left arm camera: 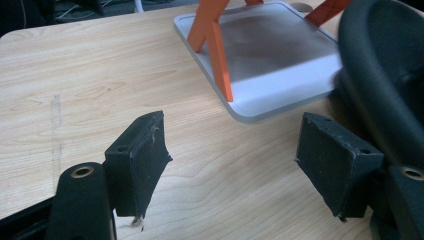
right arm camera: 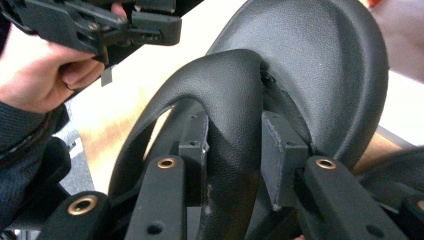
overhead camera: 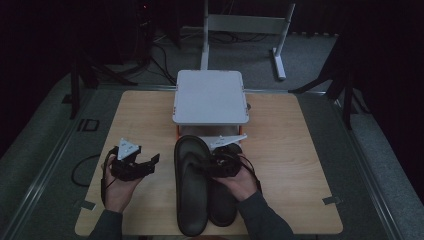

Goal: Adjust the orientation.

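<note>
The right gripper (right arm camera: 235, 165) pinches the strap of a black flip-flop (overhead camera: 191, 185) at lower centre of the high view — grasp made, carrying still ahead. Its mate (overhead camera: 223, 202) lies alongside; the left gripper (left arm camera: 240, 170) hangs spread, empty, over the table (left arm camera: 75, 85).
</note>
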The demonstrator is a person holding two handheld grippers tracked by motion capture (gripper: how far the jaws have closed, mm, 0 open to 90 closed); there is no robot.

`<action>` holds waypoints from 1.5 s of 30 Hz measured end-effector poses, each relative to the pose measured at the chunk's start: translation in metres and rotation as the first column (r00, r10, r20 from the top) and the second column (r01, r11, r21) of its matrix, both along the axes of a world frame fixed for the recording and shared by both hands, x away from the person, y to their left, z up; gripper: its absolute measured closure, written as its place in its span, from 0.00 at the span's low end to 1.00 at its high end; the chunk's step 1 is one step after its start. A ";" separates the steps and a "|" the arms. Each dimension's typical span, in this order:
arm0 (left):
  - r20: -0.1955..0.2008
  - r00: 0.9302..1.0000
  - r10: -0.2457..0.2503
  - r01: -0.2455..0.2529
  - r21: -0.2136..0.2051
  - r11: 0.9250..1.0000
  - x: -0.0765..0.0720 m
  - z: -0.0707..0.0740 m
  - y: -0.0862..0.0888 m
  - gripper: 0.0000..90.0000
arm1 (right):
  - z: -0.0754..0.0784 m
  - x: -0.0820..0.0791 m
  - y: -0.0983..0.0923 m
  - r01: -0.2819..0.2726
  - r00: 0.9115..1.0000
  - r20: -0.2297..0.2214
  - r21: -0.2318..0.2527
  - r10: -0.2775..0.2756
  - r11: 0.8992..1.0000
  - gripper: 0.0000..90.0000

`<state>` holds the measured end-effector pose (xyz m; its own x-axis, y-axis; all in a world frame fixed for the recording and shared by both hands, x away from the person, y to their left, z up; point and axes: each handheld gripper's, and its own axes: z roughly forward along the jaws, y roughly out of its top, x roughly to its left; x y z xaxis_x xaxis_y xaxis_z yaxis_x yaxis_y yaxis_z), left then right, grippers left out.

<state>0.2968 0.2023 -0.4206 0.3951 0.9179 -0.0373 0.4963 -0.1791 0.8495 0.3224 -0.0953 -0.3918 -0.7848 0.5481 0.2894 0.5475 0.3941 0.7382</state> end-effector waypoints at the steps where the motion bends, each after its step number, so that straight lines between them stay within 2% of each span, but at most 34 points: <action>1: 0.002 1.000 -0.003 0.003 0.001 1.000 0.000 0.000 -0.001 0.31 | 0.002 -0.001 -0.002 0.005 1.000 -0.001 0.003 -0.005 1.000 0.74; 9: 0.001 1.000 -0.004 0.004 0.002 1.000 0.000 0.000 0.000 0.31 | 0.020 -0.011 -0.030 0.060 0.998 0.006 0.006 -0.060 0.998 0.74; 16: 0.004 1.000 0.000 0.000 0.001 1.000 0.000 0.001 0.000 0.31 | 0.037 -0.018 -0.077 0.139 0.990 0.015 0.014 -0.139 0.990 0.74; 20: 0.008 1.000 -0.001 0.001 -0.002 1.000 0.001 0.001 -0.001 0.31 | 0.045 -0.018 -0.109 0.207 0.978 0.022 0.007 -0.207 0.978 0.74; 21: 0.008 1.000 -0.002 0.003 -0.001 1.000 0.001 0.001 -0.002 0.31 | 0.048 -0.019 -0.120 0.232 0.972 0.025 -0.001 -0.232 0.973 0.74; 22: 0.008 1.000 -0.002 0.003 -0.001 1.000 0.001 0.001 -0.002 0.31 | 0.048 -0.019 -0.120 0.232 0.972 0.025 -0.001 -0.232 0.973 0.74; 23: 0.007 1.000 -0.003 0.003 0.001 1.000 0.001 0.001 -0.002 0.31 | 0.050 -0.019 -0.129 0.253 0.967 0.028 -0.006 -0.252 0.968 0.74; 24: 0.007 1.000 -0.002 0.002 -0.002 1.000 0.001 0.001 -0.003 0.31 | 0.054 -0.020 -0.145 0.291 0.956 0.032 -0.019 -0.291 0.956 0.74; 26: 0.005 1.000 -0.004 0.004 0.001 1.000 0.002 0.000 -0.003 0.31 | 0.054 -0.019 -0.161 0.327 0.945 0.027 -0.036 -0.326 0.945 0.74; 29: 0.000 1.000 -0.011 0.011 0.004 1.000 0.003 -0.001 -0.006 0.31 | 0.050 -0.014 -0.177 0.372 0.928 0.007 -0.073 -0.373 0.925 0.74; 31: -0.001 1.000 -0.015 0.015 0.007 1.000 0.003 -0.002 -0.008 0.31 | 0.042 -0.009 -0.181 0.385 0.921 -0.006 -0.112 -0.388 0.916 0.74; 34: -0.005 1.000 -0.019 0.019 0.008 1.000 0.004 -0.003 -0.010 0.31 | 0.028 0.002 -0.180 0.377 0.921 -0.033 -0.173 -0.388 0.910 0.74; 38: -0.007 1.000 -0.022 0.023 0.010 1.000 0.004 -0.004 -0.011 0.31 | 0.007 0.017 -0.170 0.327 0.931 -0.083 -0.247 -0.357 0.912 0.74; 39: -0.009 1.000 -0.024 0.024 0.010 1.000 0.004 -0.005 -0.011 0.31 | 0.002 0.021 -0.168 0.323 0.929 -0.093 -0.264 -0.357 0.909 0.74; 41: -0.009 1.000 -0.022 0.022 0.010 1.000 0.004 -0.005 -0.010 0.31 | -0.002 0.025 -0.167 0.317 0.929 -0.105 -0.270 -0.355 0.909 0.74; 42: -0.009 1.000 -0.020 0.020 0.009 1.000 0.004 -0.005 -0.010 0.31 | -0.011 0.033 -0.165 0.315 0.922 -0.132 -0.290 -0.364 0.904 0.74; 45: -0.010 1.000 -0.019 0.019 0.007 1.000 0.004 -0.005 -0.009 0.31 | -0.019 0.038 -0.165 0.304 0.916 -0.168 -0.303 -0.364 0.903 0.74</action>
<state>0.3006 0.1936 -0.4260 0.4118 0.9106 -0.0348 0.5014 -0.1945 0.8431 0.3607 -0.2602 -0.4112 -0.4765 0.8466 0.2371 0.8145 0.3237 0.4814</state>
